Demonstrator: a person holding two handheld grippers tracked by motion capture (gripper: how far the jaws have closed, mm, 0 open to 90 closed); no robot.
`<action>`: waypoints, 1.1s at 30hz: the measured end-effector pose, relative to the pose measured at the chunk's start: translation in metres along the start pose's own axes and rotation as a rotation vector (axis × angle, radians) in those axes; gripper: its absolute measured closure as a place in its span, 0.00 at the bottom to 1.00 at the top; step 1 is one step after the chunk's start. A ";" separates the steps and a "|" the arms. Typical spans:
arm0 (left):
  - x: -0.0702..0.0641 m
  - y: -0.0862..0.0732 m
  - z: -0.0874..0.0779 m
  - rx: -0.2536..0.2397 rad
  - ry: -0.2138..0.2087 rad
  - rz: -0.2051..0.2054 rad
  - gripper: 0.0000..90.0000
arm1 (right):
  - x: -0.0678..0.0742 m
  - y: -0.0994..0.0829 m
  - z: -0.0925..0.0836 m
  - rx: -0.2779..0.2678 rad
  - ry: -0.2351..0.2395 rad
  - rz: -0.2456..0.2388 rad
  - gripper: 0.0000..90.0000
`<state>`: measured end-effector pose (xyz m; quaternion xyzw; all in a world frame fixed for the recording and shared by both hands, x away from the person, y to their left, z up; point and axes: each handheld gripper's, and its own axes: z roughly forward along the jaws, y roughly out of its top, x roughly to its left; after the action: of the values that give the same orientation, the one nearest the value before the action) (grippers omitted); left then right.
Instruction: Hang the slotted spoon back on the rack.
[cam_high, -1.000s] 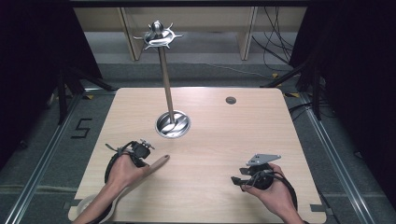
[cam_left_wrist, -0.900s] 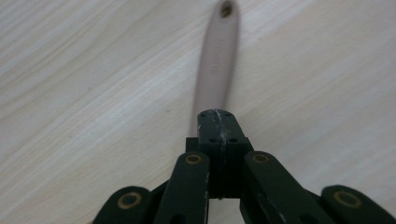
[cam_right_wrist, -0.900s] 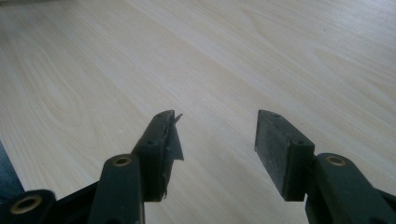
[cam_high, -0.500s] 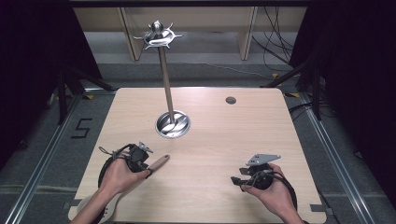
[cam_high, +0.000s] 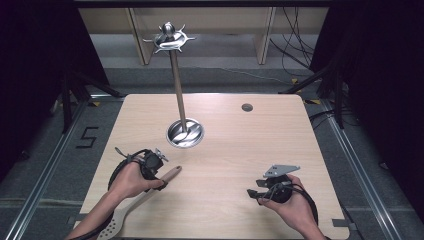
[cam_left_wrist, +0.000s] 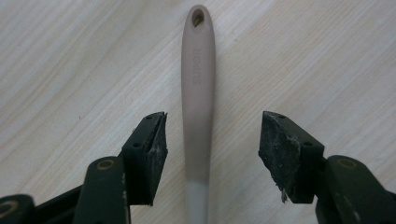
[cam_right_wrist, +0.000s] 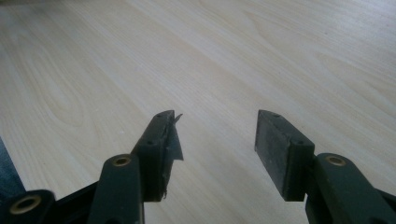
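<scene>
On the table's near left, the slotted spatula (cam_high: 150, 192) lies flat, its handle between the left gripper (cam_left_wrist: 212, 140) fingers, which have just been opening and touch nothing; release looks done. Right gripper (cam_right_wrist: 217, 135) fingers stand open, empty

We read "SUPOR" pressed into the spatula handle (cam_left_wrist: 198, 84), running along its length, and a black "5" (cam_high: 87, 137) marked on the floor left of the tabletop.
</scene>
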<state>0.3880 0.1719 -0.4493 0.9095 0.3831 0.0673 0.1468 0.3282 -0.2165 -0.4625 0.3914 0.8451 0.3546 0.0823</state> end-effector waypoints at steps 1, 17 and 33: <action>0.004 0.002 0.001 0.028 0.000 0.013 0.45 | 0.000 0.000 0.000 0.001 -0.002 -0.001 0.54; 0.011 0.019 0.023 0.145 -0.011 -0.004 0.54 | 0.000 -0.002 0.003 -0.007 0.007 0.006 0.54; 0.010 0.015 0.037 0.203 -0.036 -0.044 0.62 | 0.000 -0.002 0.002 0.017 0.006 0.004 0.53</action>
<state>0.4136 0.1618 -0.4794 0.9121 0.4052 0.0086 0.0622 0.3280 -0.2160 -0.4650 0.3927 0.8476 0.3487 0.0756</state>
